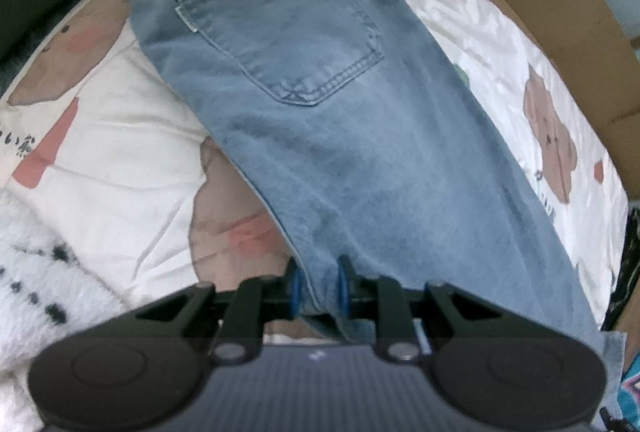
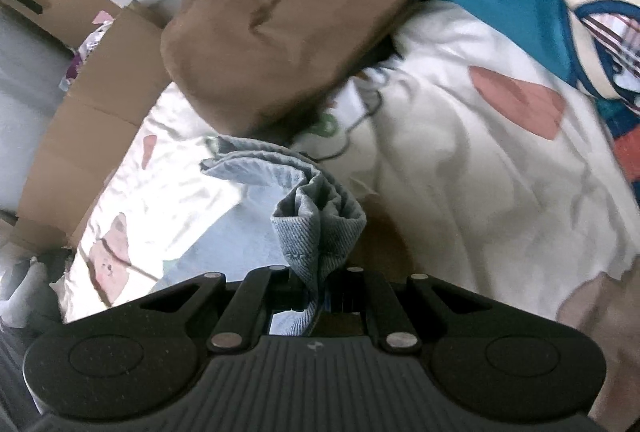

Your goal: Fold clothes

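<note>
Light-blue denim jeans (image 1: 320,120), back pocket up, stretch away ahead of the fingers, bunched hem (image 2: 316,224) pinched.

Jeans (image 1: 320,120) on bedsheet (image 1: 120,120); cardboard box (image 1: 560,32) right.

The jeans (image 1: 340,136) are soft, matt, faded blue denim with raised stitched seams, lying on a smooth, faintly shiny printed cotton sheet (image 1: 472,32) beside a matt brown cloth (image 2: 280,32), plain cardboard (image 2: 88,124) and fluffy white fleece (image 1: 36,272), under matt black plastic grippers (image 1: 318,288).
</note>
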Demonstrator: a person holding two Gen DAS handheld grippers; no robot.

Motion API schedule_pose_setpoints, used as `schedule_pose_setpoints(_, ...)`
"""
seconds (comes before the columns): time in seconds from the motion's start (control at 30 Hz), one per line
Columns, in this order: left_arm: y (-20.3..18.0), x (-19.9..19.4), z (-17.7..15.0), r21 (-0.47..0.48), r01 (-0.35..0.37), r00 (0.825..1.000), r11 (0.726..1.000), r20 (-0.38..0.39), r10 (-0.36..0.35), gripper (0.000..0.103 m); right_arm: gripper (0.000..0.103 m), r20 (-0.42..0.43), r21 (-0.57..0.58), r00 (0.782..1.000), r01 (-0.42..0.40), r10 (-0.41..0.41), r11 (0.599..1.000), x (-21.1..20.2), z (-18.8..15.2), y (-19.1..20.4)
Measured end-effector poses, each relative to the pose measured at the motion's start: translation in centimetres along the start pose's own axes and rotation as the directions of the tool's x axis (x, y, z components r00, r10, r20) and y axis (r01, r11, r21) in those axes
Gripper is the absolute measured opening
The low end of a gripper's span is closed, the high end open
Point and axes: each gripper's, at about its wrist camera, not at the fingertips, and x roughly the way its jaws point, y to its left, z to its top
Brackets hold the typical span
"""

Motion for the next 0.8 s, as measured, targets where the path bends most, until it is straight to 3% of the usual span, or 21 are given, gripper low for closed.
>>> schedule_pose_setpoints(0.27,-0.7,0.8,-1.2,0.034,-0.027,0.999,0.999,-0.028,0.027,0.019,0.006,-0.012,0.03,0.999,0.036,-0.036,0.999,-0.2,-0.7,-2.5)
schedule_pose_setpoints(0.6,-0.9,3.0,-1.2,0.059,-0.056,0.996,0.997,-0.061,0.06,0.02,0.006,-0.051,0.063,0.995,0.093,-0.09,0.994,3.0,-0.7,-3.6)
schedule_pose_setpoints(0.7,-0.7,3.6,-1.0,0.046,-0.068,0.994,0.997,-0.087,0.072,0.027,0.013,-0.095,0.067,0.987,0.134,-0.127,0.989,3.8,-0.6,-3.9)
schedule_pose_setpoints(0.8,-1.3,2.7,-0.7,0.095,-0.121,0.989,0.988,-0.077,0.129,0.031,0.036,-0.094,0.06,0.979,0.187,-0.181,0.981,3.0,-0.3,-4.2)
